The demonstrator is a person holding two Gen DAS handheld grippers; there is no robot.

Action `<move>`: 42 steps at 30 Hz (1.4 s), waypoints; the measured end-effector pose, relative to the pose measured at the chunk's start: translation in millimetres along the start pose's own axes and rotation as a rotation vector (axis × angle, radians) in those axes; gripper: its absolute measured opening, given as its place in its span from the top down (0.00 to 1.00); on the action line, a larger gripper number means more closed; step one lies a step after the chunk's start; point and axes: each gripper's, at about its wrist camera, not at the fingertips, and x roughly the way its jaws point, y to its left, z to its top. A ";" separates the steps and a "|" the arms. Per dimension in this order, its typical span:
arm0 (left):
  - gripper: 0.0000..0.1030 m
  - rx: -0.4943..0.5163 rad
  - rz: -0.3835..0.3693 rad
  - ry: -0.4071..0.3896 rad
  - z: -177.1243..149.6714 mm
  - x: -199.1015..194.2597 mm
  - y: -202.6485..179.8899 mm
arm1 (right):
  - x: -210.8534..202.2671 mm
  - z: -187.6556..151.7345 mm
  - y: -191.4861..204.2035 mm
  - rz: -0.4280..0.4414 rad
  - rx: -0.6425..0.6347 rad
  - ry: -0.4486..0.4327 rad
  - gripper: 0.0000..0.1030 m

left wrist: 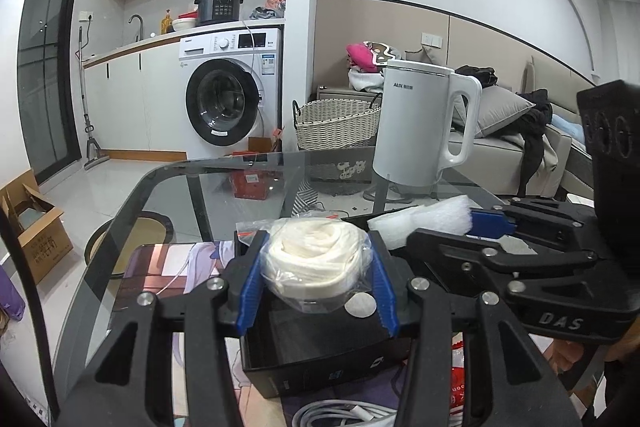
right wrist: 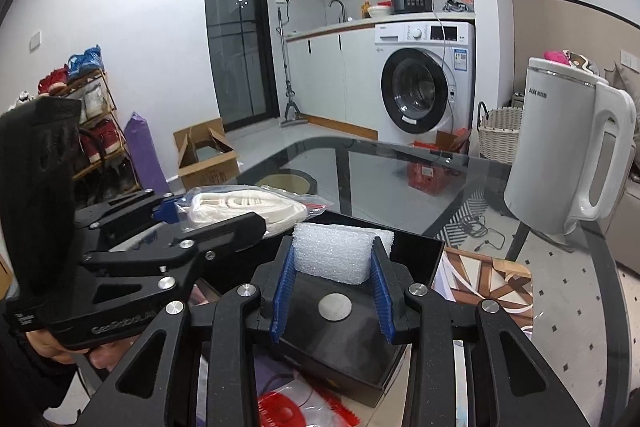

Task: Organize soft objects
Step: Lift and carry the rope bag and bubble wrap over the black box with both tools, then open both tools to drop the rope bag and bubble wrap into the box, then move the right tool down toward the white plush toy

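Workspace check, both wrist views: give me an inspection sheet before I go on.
Surface: glass table, with a printed mat under the work area.
Job's things: bagged white roll and white foam piece, both held over the open black box.
Clutter: white kettle at the far edge; red packaging near the box.
Grippers: left gripper shut on the bagged white roll; right gripper shut on the white foam piece.
Cables: white cable coiled on the table's near side.
Surroundings: washing machine, wicker basket, cardboard box, sofa with clothes.
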 end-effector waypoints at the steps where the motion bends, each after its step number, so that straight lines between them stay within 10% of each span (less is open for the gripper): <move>1: 0.55 0.000 0.001 0.003 -0.5 1.0 0.2 | 1.8 0.7 -0.4 -0.006 -0.003 0.004 0.66; 16: 0.52 0.030 -0.006 0.033 -5.9 9.1 -2.1 | -14.9 -11.0 -6.9 -0.032 -0.031 0.008 0.34; 20: 0.21 0.044 0.016 0.054 -7.2 7.1 -6.6 | -41.4 -17.0 -8.5 -0.026 -0.004 -0.030 0.18; 26: 0.00 -0.003 0.022 0.007 -8.2 -23.7 -2.9 | -75.8 -31.9 -9.0 -0.057 0.039 -0.046 0.02; 42: 0.00 -0.075 0.022 0.075 -44.4 -87.6 5.2 | -119.1 -79.5 -6.1 -0.077 0.106 0.098 0.00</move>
